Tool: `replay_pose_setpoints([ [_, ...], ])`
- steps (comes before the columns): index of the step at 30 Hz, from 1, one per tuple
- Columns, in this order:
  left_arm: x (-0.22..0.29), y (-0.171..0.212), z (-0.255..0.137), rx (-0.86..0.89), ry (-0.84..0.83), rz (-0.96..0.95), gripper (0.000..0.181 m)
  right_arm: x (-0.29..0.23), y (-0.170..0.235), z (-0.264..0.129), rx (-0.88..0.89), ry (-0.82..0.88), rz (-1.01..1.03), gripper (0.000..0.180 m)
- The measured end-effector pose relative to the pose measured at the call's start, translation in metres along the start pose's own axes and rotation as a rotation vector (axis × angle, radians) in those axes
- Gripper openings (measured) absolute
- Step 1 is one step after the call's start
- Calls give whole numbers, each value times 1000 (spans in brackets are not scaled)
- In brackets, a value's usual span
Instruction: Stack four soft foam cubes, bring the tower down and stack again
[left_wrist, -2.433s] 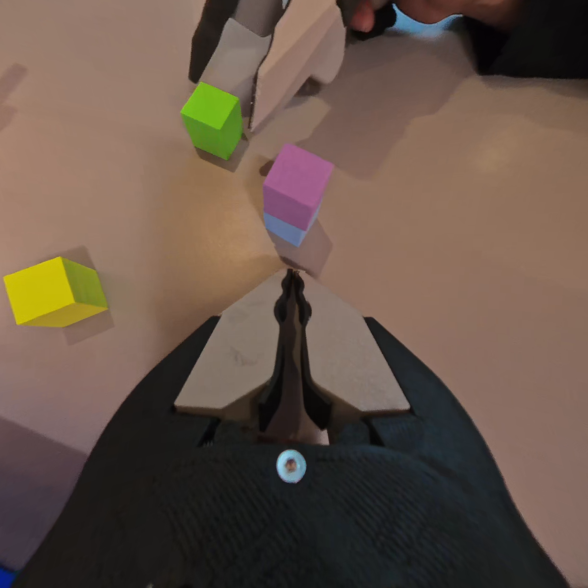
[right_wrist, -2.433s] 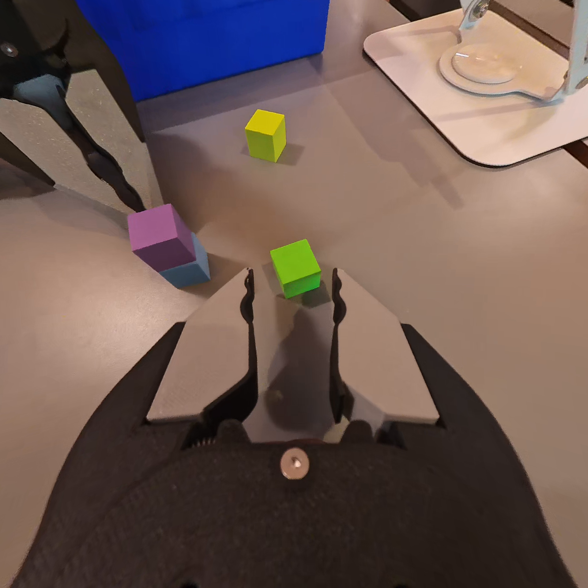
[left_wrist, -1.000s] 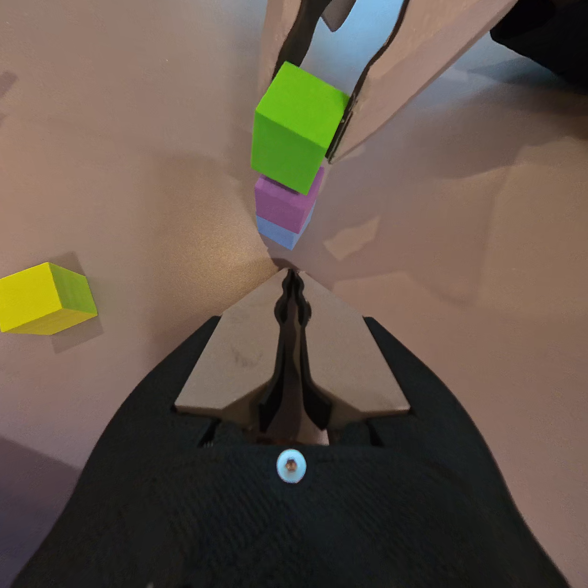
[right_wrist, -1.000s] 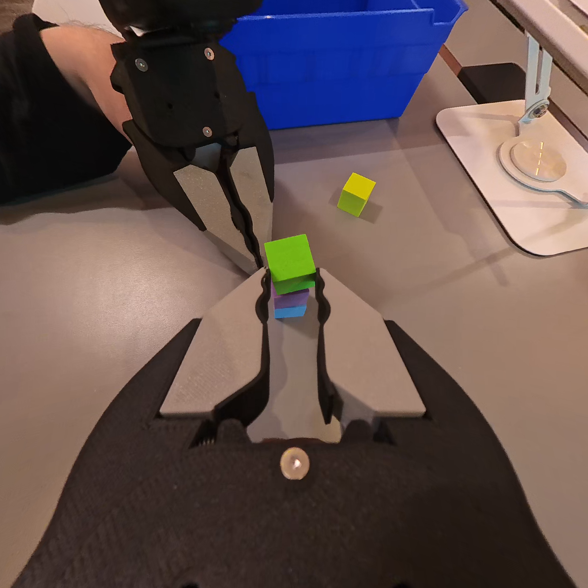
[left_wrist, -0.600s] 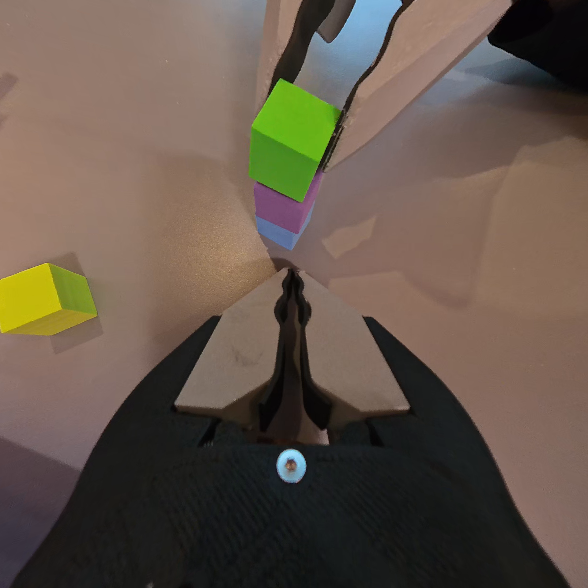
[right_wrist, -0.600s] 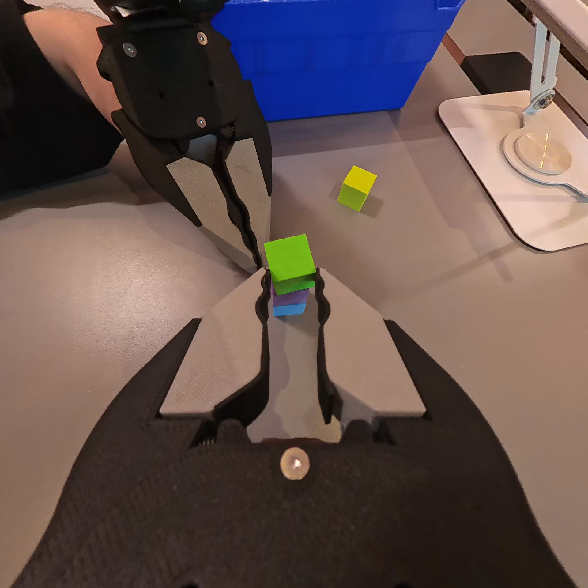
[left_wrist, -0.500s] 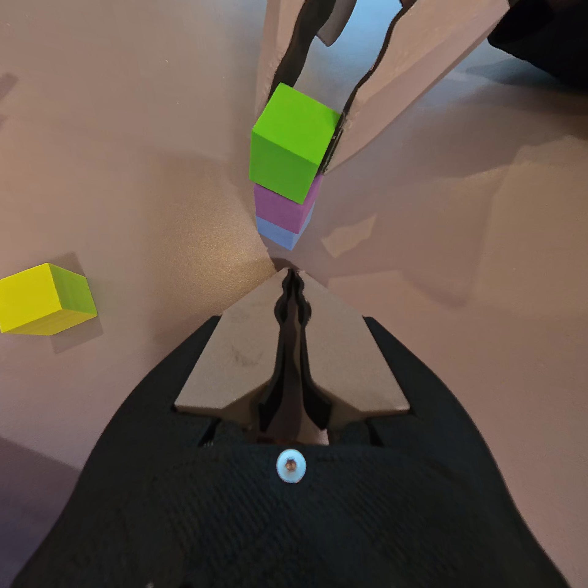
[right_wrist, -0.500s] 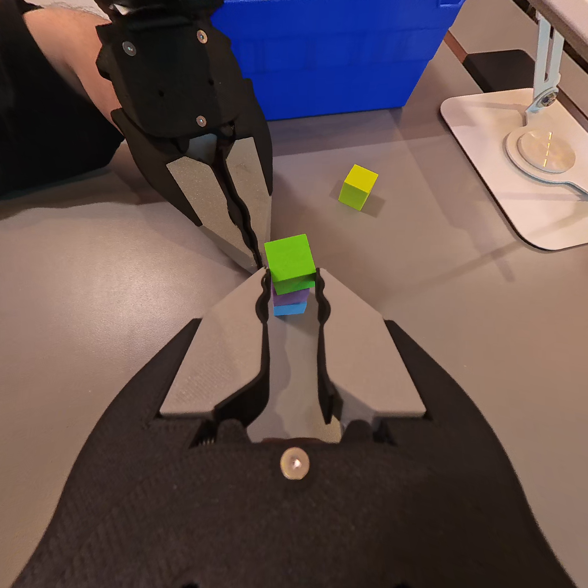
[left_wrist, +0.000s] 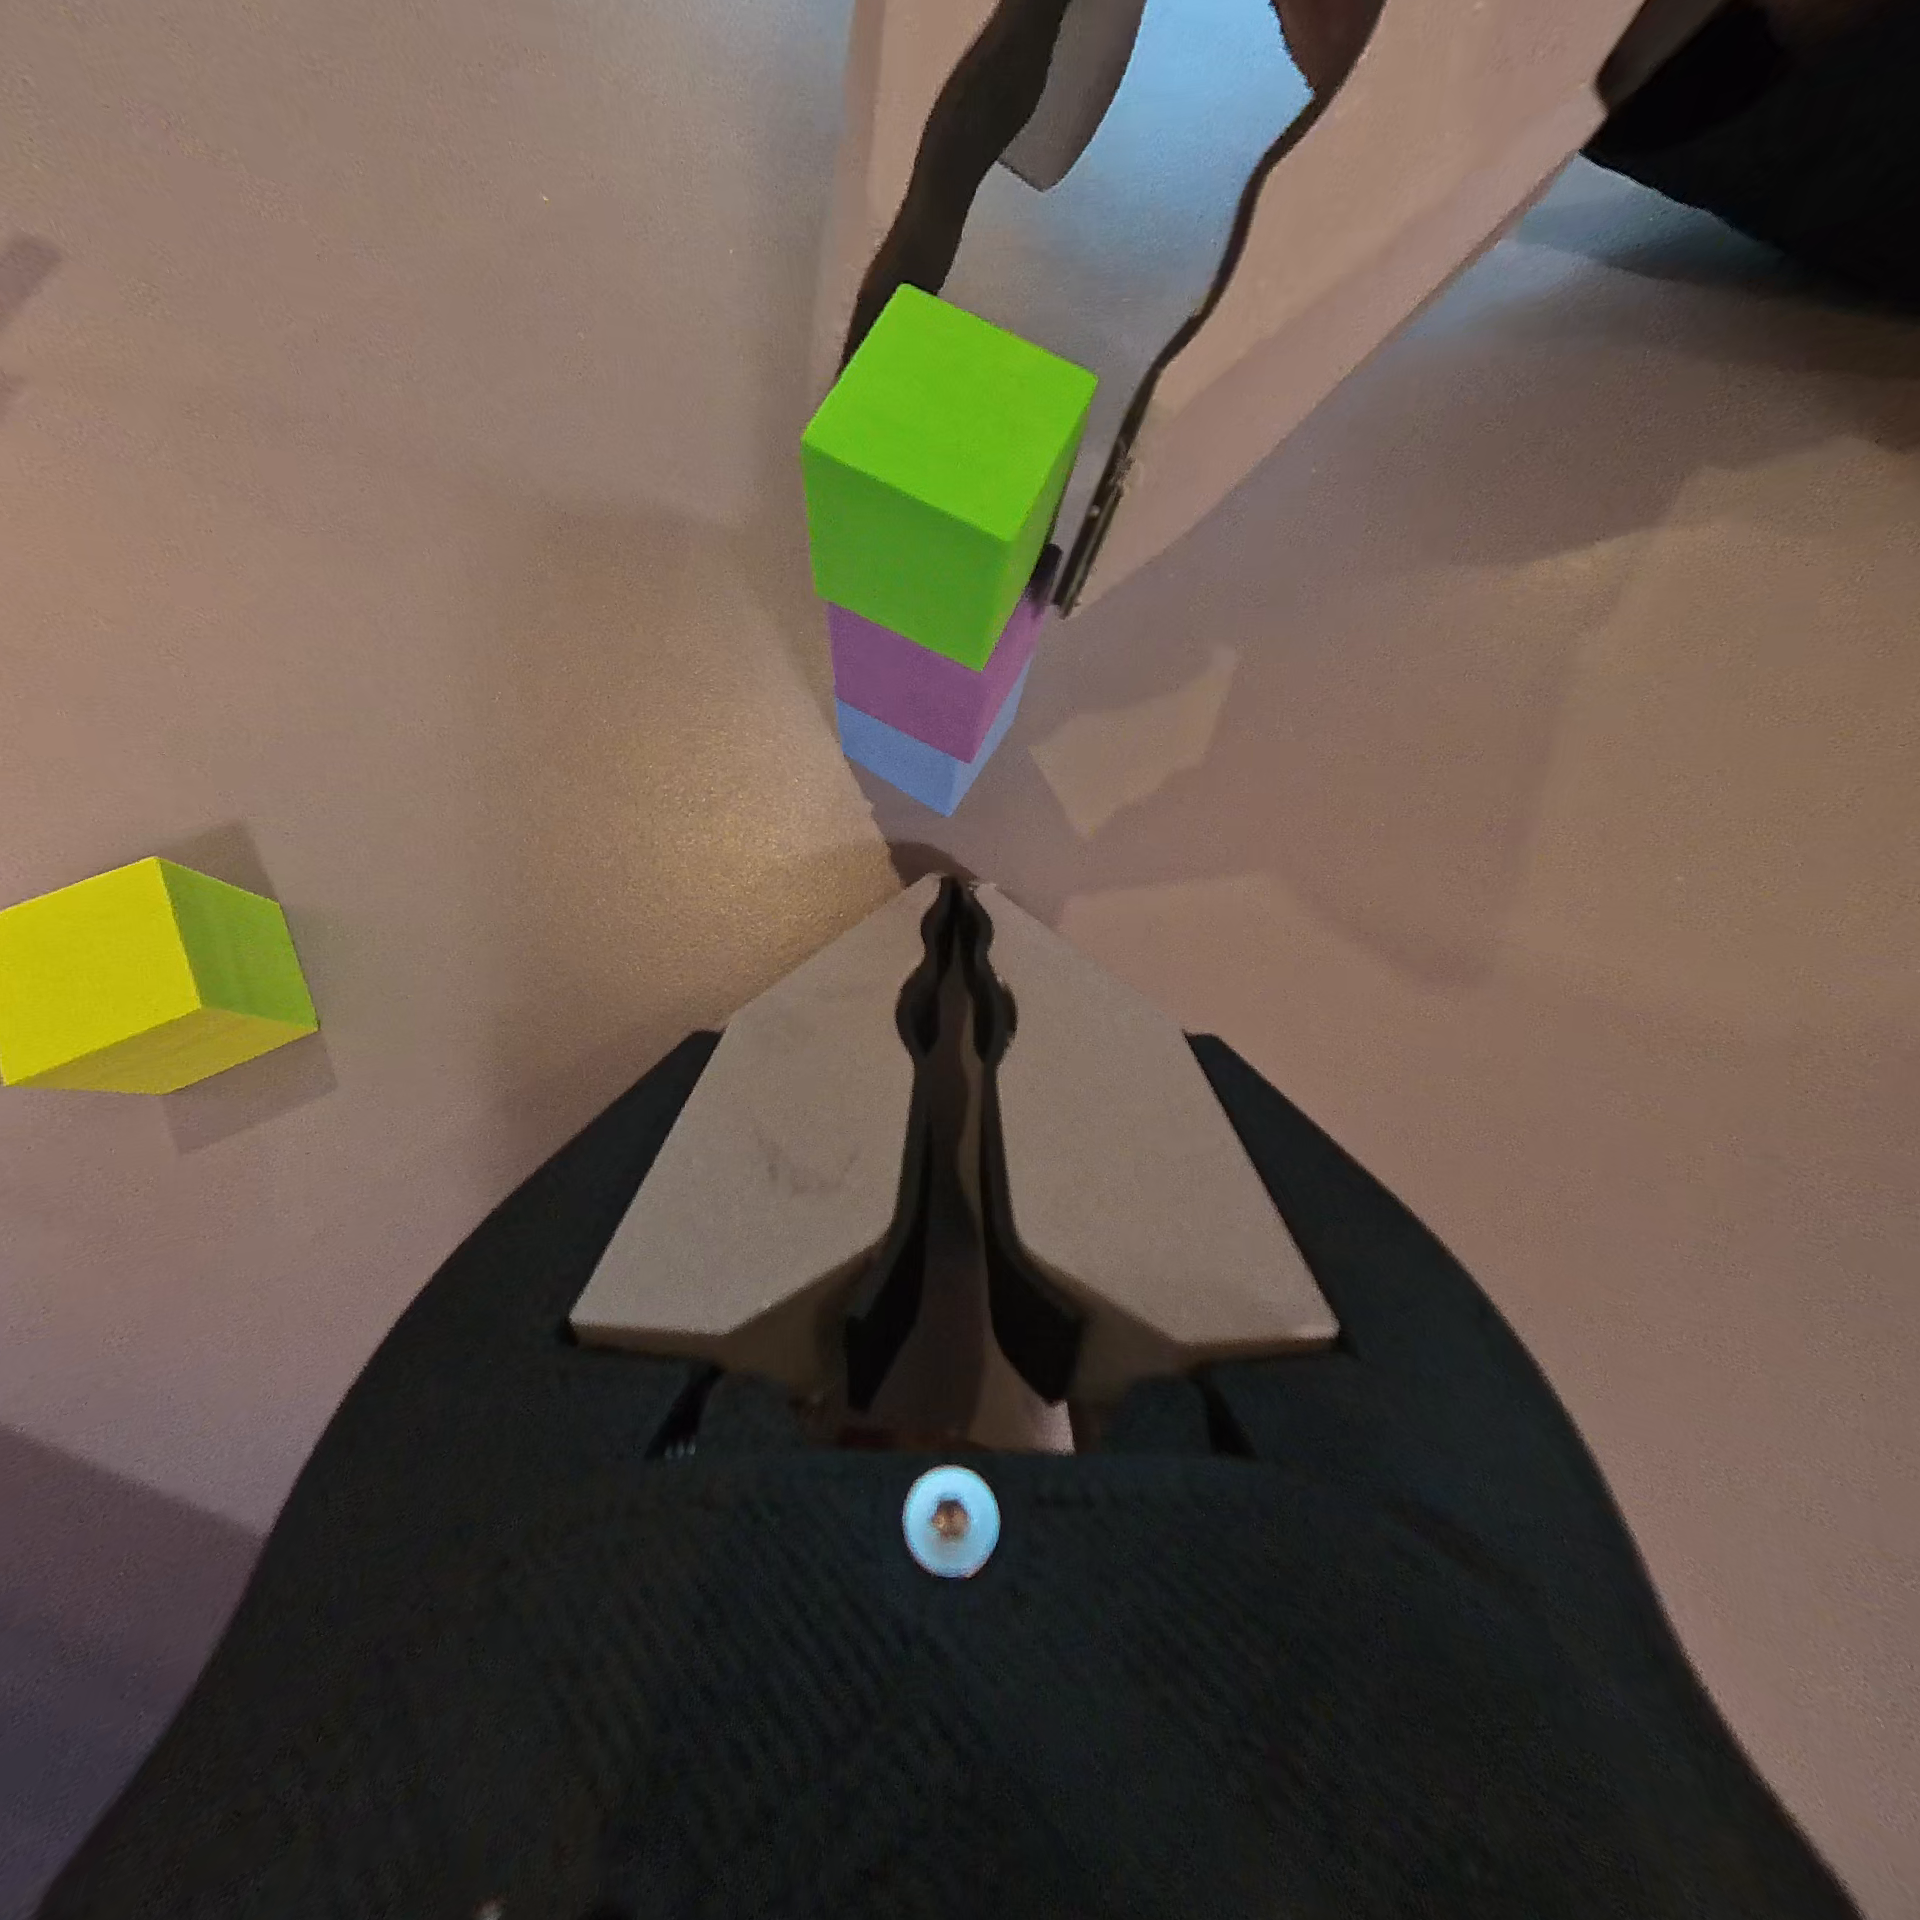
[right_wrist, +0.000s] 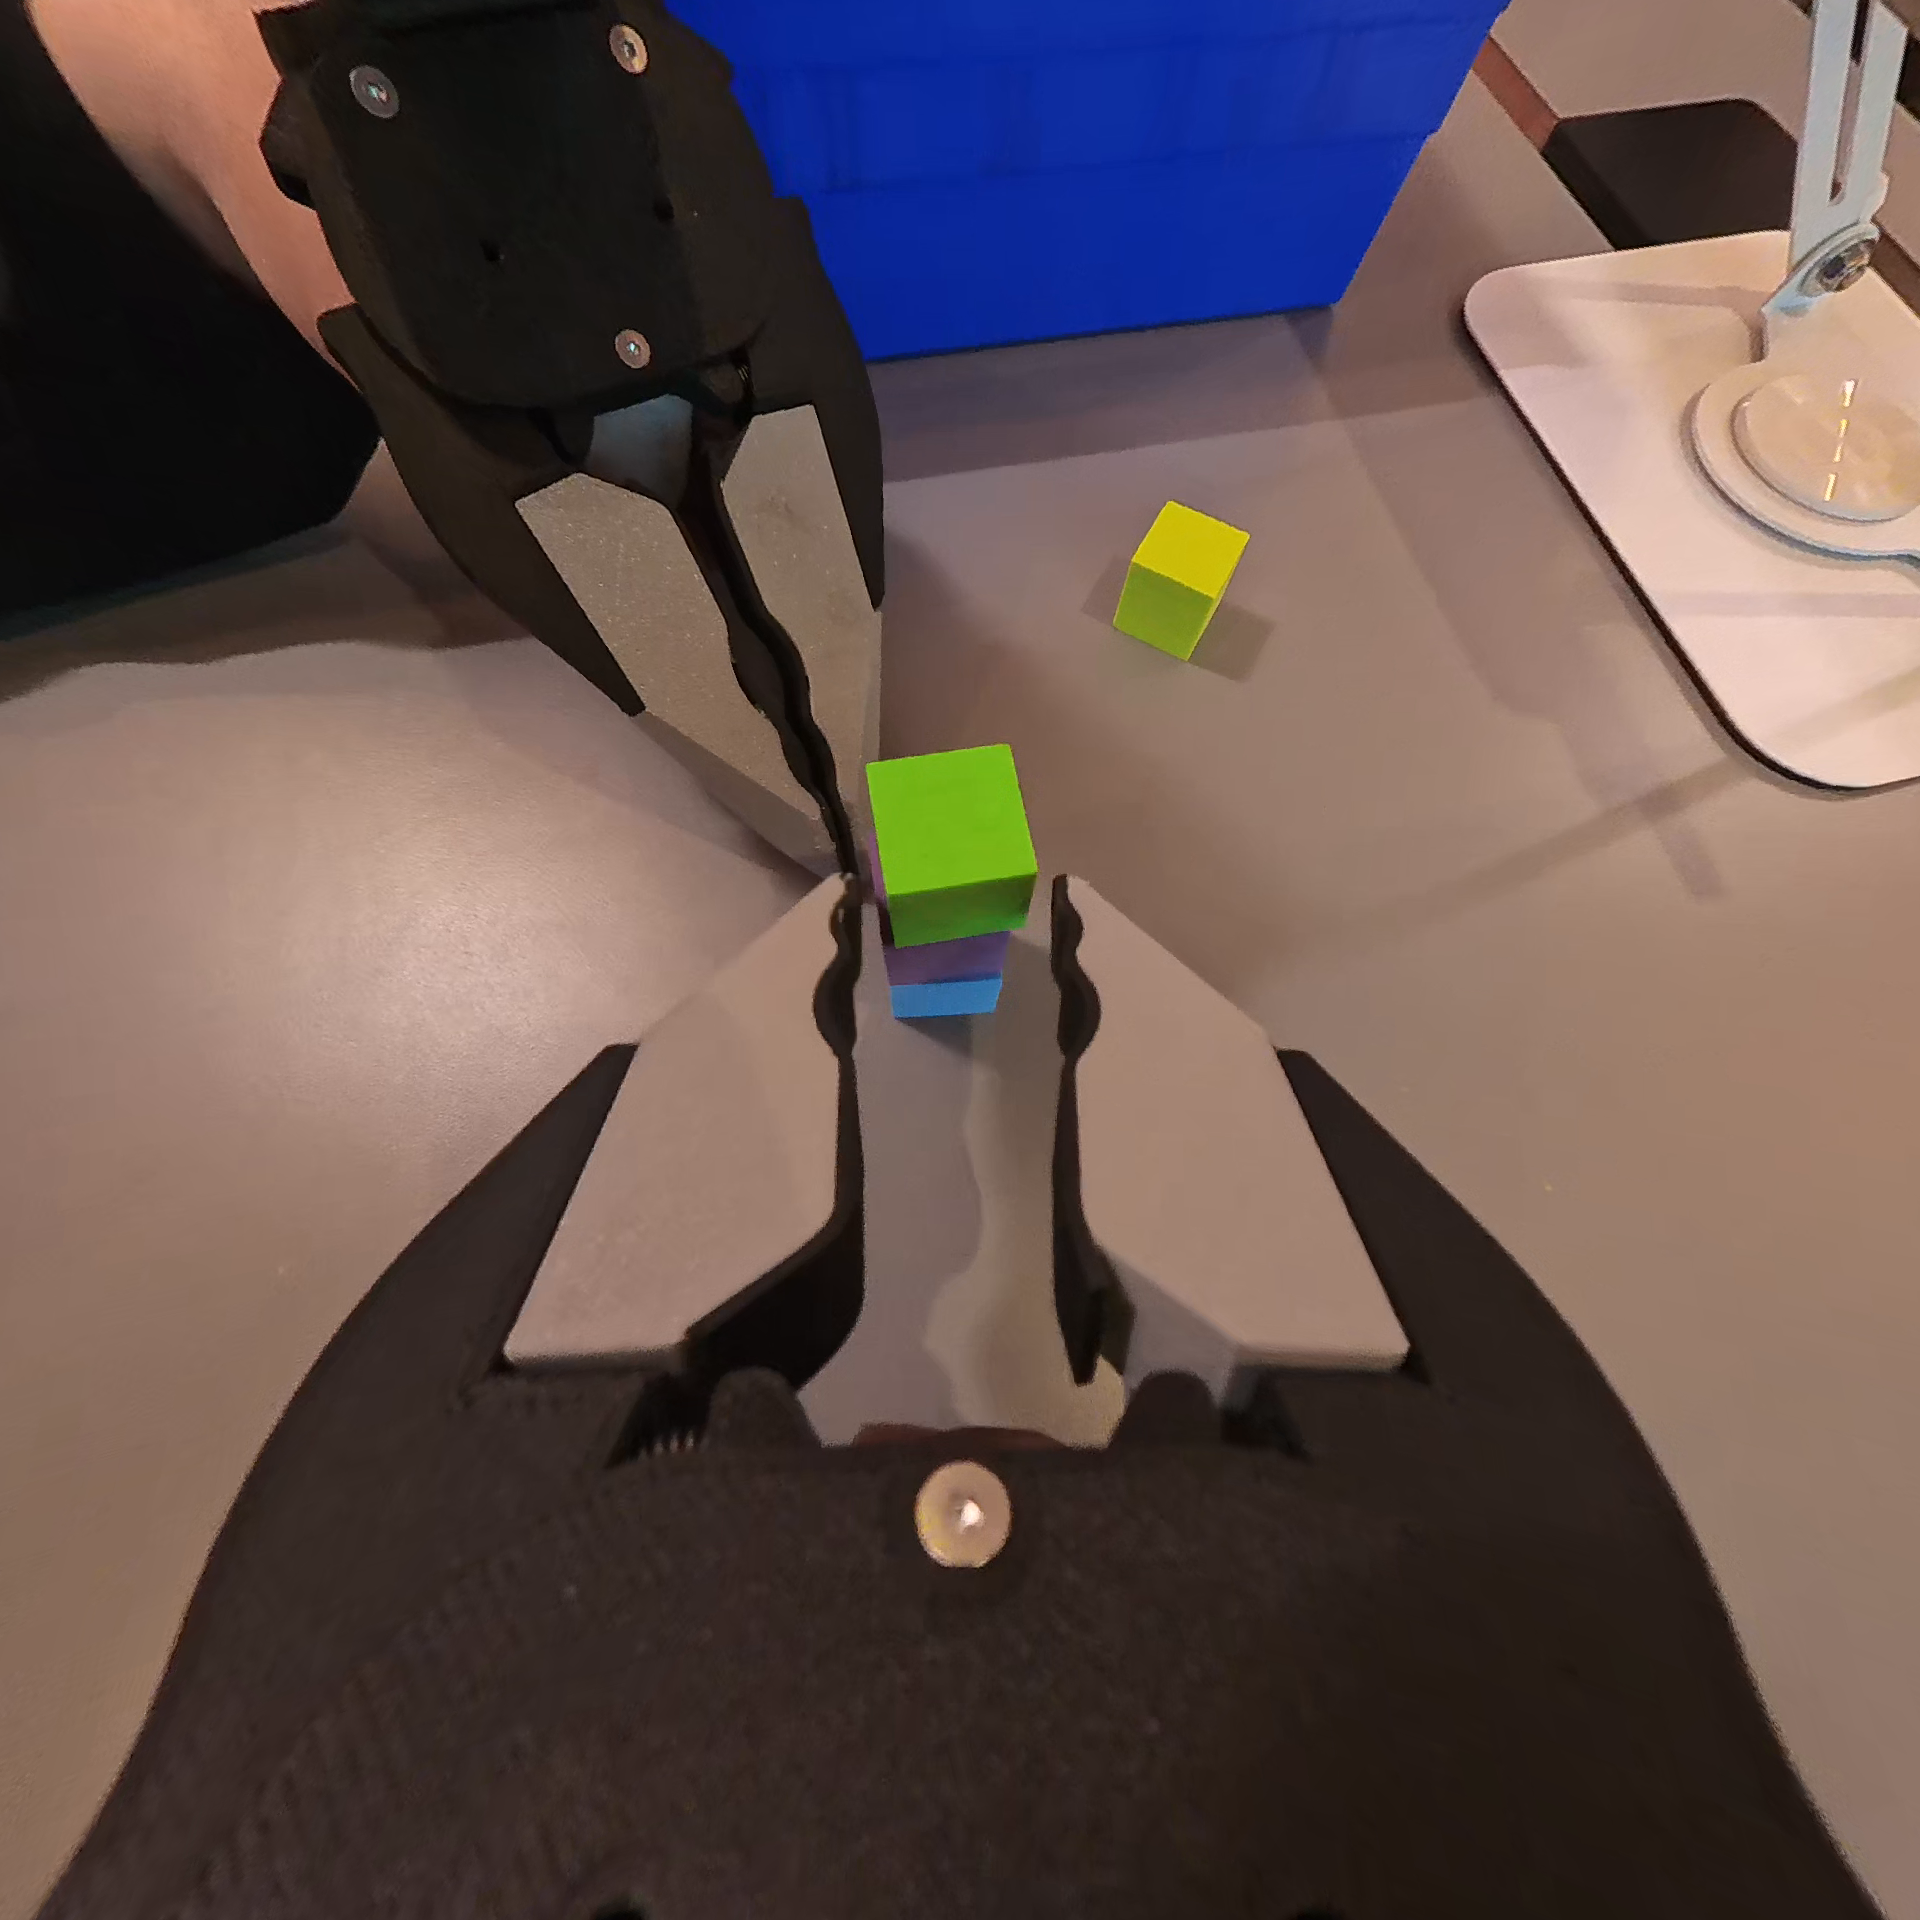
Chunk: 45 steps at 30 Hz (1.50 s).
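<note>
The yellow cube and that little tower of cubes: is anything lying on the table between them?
No. In the right wrist view, only bare grey table lies between the yellow cube and the tower.

- Three cubes are stacked on the table (right_wrist: 1455, 935): top cube (right_wrist: 951, 831) on middle cube (right_wrist: 945, 956) on bottom cube (right_wrist: 945, 997).
- In the right wrist view, the loose cube (right_wrist: 1179, 582) lies behind and right of the stack, well apart.
- The bin (right_wrist: 1091, 156) stands farther behind; the stand (right_wrist: 1621, 416) is at far right.
- The right gripper (right_wrist: 954, 894) straddles the stack.
- The left gripper (right_wrist: 831, 831) tip is just left of the stack.
</note>
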<state>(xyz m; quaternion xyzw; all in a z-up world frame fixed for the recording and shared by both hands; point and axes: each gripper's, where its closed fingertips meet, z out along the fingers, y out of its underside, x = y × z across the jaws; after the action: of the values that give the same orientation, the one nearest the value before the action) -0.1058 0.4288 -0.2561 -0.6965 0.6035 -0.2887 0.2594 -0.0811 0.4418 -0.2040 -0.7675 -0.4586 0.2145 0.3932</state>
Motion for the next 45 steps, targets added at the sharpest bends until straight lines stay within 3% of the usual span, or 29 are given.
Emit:
replay_pose_setpoints([
  [7,-12,1,-4,-45,-68,23,1,1,-15,-14,106,-24,13,37],
  [9,-25,-7,-9,-1,-129,-16,11,3,-23,-23,178,-29,14,37],
  [14,-81,-33,-40,191,-440,-137,29,20,-40,-51,363,-27,83,36],
  [18,-114,-32,-60,242,-653,-179,37,34,-39,-61,411,-11,138,35],
  [28,-129,-1,-32,85,-609,-264,47,31,-34,-52,370,-7,120,33],
  [29,-127,0,-29,81,-578,-268,28,31,-34,-51,369,-5,119,33],
  [33,-121,-1,-30,96,-538,-252,25,32,-34,-50,366,-3,126,32],
  [41,-97,-61,-68,346,-642,22,26,32,-37,-55,391,-34,166,32],
  [45,-57,-92,-74,450,-573,203,26,27,-40,-54,399,-82,209,34],
])
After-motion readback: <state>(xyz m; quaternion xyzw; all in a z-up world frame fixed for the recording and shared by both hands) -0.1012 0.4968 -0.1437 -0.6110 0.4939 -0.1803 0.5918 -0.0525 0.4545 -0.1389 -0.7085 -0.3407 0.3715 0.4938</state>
